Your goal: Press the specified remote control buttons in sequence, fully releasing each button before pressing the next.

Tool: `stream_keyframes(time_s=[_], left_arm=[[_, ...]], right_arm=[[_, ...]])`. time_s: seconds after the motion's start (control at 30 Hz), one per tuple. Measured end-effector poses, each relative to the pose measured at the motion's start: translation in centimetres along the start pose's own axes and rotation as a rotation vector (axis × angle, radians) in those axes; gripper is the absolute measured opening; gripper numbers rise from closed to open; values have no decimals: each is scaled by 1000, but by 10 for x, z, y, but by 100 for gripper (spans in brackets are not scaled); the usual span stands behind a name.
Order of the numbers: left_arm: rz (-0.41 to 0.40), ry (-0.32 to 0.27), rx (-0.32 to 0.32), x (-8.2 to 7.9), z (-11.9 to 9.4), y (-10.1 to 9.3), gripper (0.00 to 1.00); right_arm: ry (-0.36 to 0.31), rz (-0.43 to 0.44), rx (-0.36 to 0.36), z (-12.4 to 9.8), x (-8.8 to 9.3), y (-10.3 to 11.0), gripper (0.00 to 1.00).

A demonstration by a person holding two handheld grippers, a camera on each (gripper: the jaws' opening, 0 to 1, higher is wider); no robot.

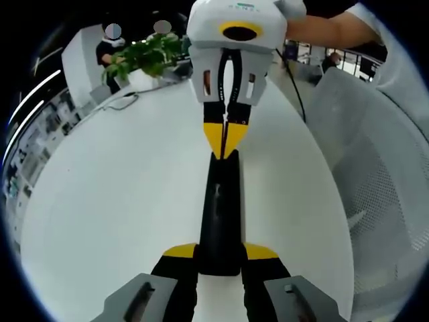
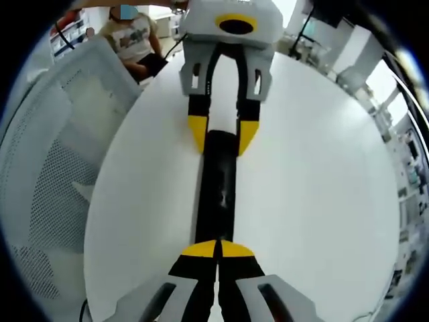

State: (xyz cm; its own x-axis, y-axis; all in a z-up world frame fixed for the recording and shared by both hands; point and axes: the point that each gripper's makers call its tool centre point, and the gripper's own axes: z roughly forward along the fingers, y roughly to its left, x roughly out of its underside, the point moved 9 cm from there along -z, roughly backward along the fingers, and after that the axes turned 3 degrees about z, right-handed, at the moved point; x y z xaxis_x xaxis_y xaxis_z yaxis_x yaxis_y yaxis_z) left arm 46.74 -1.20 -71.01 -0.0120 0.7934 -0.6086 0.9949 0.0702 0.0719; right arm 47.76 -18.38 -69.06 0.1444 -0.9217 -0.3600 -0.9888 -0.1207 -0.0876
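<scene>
Two grippers meet over one black remote control (image 1: pixel 220 215) lying lengthwise on our white table (image 1: pixel 120 201). Our left gripper (image 1: pixel 220 258) clamps its 6 o'clock end. Our right gripper (image 2: pixel 218 251), jaws together, touches its other end at 12 o'clock.

A black remote control (image 1: pixel 220 215) lies on a plain white worktop (image 1: pixel 114 194); its buttons are too dark to tell apart. The left gripper (image 1: pixel 220 253) has yellow-tipped black fingers (image 1: pixel 179 252) on grey mounts. In the right gripper view the same yellow tips show against the remote control (image 2: pixel 218 188). The right gripper (image 1: pixel 226 131) carries a white housing with a yellow-ringed black oval above yellow-tipped fingers (image 1: pixel 214 134); in its own view, the right gripper (image 2: pixel 218 249) shows yellow over black. A white mesh-patterned chair (image 1: pixel 382 161) stands beside the worktop. A plant (image 1: pixel 144 57) with green leaves sits in what looks like a white pot.
</scene>
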Motion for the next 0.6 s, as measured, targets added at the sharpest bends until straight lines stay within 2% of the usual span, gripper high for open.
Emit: stream_keyframes(time_s=[0.33,0.6], left_arm=[[4,5,-4,-1,0,-2,24],[8,9,-1,-2,0,-1,24]], right_arm=[[-45,29,5,-11,-7,1,0],[-42,31,2,-15,-10,1,0]])
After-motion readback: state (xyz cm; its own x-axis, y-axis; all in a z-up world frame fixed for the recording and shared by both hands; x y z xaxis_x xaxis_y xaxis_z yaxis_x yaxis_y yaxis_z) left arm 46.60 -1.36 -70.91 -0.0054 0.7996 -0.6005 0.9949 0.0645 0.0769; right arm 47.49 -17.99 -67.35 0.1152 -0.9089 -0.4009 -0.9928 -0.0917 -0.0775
